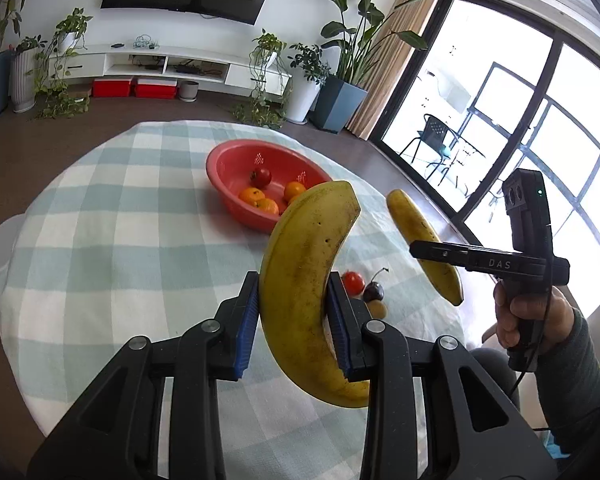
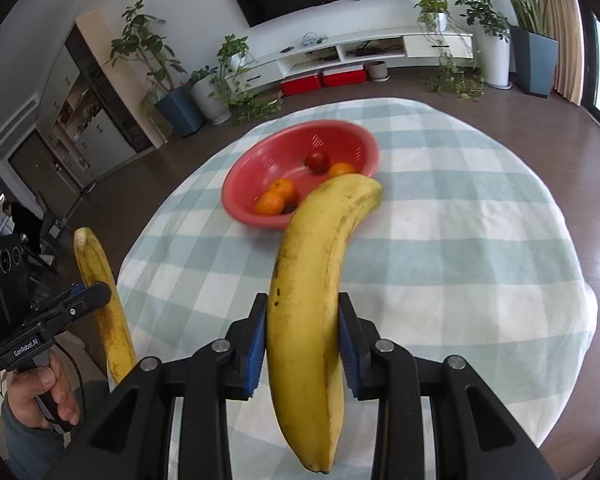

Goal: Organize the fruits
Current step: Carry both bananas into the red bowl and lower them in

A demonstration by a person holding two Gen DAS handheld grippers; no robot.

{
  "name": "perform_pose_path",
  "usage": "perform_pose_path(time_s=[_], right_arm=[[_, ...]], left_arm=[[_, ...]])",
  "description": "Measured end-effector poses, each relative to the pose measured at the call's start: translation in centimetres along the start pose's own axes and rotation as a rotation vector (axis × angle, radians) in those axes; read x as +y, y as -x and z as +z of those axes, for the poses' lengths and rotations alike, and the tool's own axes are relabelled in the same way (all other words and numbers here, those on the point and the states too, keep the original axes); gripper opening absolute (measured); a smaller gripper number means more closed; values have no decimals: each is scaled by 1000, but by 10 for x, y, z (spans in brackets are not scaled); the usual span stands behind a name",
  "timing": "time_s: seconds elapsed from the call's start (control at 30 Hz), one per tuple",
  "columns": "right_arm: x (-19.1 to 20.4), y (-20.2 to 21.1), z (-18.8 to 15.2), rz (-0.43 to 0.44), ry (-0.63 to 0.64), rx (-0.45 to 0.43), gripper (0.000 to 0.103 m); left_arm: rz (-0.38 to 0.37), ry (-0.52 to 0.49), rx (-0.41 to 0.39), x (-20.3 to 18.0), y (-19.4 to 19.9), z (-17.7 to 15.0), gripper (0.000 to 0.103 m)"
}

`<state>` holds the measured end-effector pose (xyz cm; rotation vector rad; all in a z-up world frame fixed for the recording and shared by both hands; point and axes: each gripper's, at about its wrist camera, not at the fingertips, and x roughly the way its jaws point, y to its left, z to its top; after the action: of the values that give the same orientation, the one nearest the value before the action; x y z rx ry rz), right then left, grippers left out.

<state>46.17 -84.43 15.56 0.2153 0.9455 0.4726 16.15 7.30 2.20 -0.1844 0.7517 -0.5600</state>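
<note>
Both sets of jaws are clamped, each on its own banana. Left gripper (image 1: pixel 292 320): its blue pads (image 1: pixel 247 320) press the two flanks of a curved, brown-speckled banana (image 1: pixel 304 280), which stands roughly upright between them, clear of the cloth, upper tip toward the bowl and lower end hanging below the pads. Seen from the right wrist camera, the same gripper (image 2: pixel 86 294) and its banana (image 2: pixel 108 312) appear at the far left, with a hand (image 2: pixel 40 396) wrapped round the handle.

Table (image 1: pixel 100 220): covered by a pale green and white checked cloth. A red perforated bowl (image 1: pixel 224 168) sits on its far half. It contains one tomato (image 1: pixel 261 176) and three oranges (image 1: pixel 252 195), all resting on the bowl floor.

On the cloth just beside the left gripper's right finger lie a second tomato (image 1: pixel 353 282), a dark cherry (image 1: pixel 373 291) with stem, and a small brownish fruit (image 1: pixel 378 310), closely grouped; whether they touch cannot be determined.

Right gripper (image 2: pixel 303 340): pads closed on the middle of a longer banana (image 2: pixel 312 280), held upright above the cloth, tip pointing toward the bowl (image 2: pixel 244 184). In the left wrist view this gripper (image 1: pixel 416 249) is seen side-on at the right, its banana (image 1: pixel 420 236) slanting across it, a hand (image 1: pixel 528 320) and grey sleeve (image 1: pixel 580 380) below.
</note>
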Motion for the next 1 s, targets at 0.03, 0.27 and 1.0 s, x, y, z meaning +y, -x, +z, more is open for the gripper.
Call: perform_pose_path(time_s=[0.03, 0.27, 1.0], right_arm=[[-6, 5, 7, -5, -12, -16, 35], [-7, 14, 69, 8, 9, -104, 35], [20, -137, 126, 18, 38, 70, 35]], left_arm=[[6, -8, -6, 0, 1, 9, 30], [-5, -40, 2, 4, -20, 86, 30], [60, -49, 237, 40, -205, 153, 30]])
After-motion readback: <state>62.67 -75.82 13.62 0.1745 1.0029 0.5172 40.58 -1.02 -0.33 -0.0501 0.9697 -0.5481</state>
